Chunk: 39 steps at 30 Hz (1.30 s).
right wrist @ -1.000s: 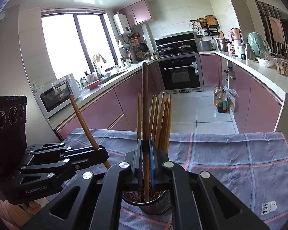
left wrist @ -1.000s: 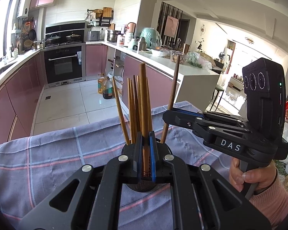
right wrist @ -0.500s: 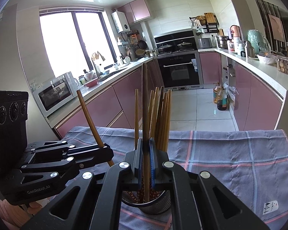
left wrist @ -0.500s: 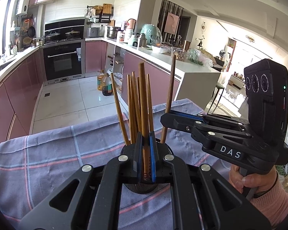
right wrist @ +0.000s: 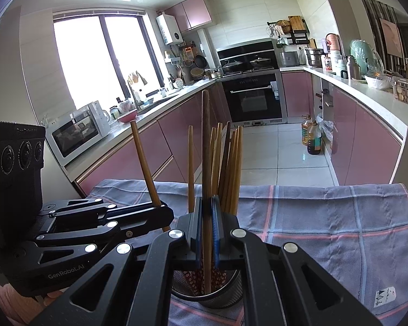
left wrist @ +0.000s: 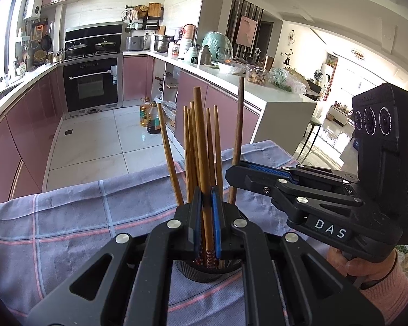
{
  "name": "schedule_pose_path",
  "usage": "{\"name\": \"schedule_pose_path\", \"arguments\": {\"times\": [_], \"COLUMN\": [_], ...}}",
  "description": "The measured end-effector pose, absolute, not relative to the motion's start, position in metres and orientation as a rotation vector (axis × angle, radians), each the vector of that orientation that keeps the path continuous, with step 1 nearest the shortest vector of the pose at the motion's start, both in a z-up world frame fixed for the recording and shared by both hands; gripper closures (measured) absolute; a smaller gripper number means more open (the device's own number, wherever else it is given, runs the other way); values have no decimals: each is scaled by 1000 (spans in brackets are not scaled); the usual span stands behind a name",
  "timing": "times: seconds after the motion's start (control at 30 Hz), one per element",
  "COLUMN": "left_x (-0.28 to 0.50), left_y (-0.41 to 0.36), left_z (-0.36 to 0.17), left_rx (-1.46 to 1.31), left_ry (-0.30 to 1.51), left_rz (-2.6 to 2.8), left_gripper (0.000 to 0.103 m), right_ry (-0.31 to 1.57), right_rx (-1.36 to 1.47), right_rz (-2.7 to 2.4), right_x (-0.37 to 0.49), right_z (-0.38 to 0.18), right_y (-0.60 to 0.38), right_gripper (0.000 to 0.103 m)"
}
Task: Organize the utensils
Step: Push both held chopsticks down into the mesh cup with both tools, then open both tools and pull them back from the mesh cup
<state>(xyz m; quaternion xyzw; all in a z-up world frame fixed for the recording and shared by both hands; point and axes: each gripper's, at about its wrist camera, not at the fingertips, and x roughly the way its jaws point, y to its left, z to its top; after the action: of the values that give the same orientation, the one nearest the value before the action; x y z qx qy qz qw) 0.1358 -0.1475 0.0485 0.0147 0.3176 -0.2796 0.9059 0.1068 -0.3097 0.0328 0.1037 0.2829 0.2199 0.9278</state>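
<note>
Over the last second the right hand-held gripper [left wrist: 232, 172] has risen slightly in the left wrist view, and the dark chopstick [left wrist: 238, 135] pinched in it has tipped from a rightward lean to nearly upright, its top end now closer to the bundle of chopsticks [left wrist: 201, 146] in the holder [left wrist: 195, 269]. In the right wrist view the left hand-held gripper [right wrist: 164, 214] has moved right, toward the holder [right wrist: 220, 296], and its light chopstick [right wrist: 145, 164] stands steeper, nearer the bundle. In both views the pinched chopsticks reach less far up the kitchen background than before.
</note>
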Motion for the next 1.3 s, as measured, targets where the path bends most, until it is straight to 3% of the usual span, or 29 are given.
{"name": "schedule_pose_path", "arguments": {"times": [1.1, 1.17, 1.23, 1.3], "left_x": [154, 152, 148, 140], "left_y": [-147, -145, -141, -134], "left_z": [23, 20, 19, 19], "left_rx": [10, 7, 9, 10], "left_ry": [700, 701, 690, 667], "left_rz": [-556, -554, -547, -539], "left_gripper": [93, 84, 81, 76], "right_ry": [604, 603, 598, 598], "right_rx": [252, 253, 253, 252], "right_rz": [436, 435, 432, 432], "right_x": [119, 117, 113, 109], "right_z": [27, 25, 24, 23], "right_y": [-309, -309, -311, -311], "right_gripper": [95, 89, 75, 73]}}
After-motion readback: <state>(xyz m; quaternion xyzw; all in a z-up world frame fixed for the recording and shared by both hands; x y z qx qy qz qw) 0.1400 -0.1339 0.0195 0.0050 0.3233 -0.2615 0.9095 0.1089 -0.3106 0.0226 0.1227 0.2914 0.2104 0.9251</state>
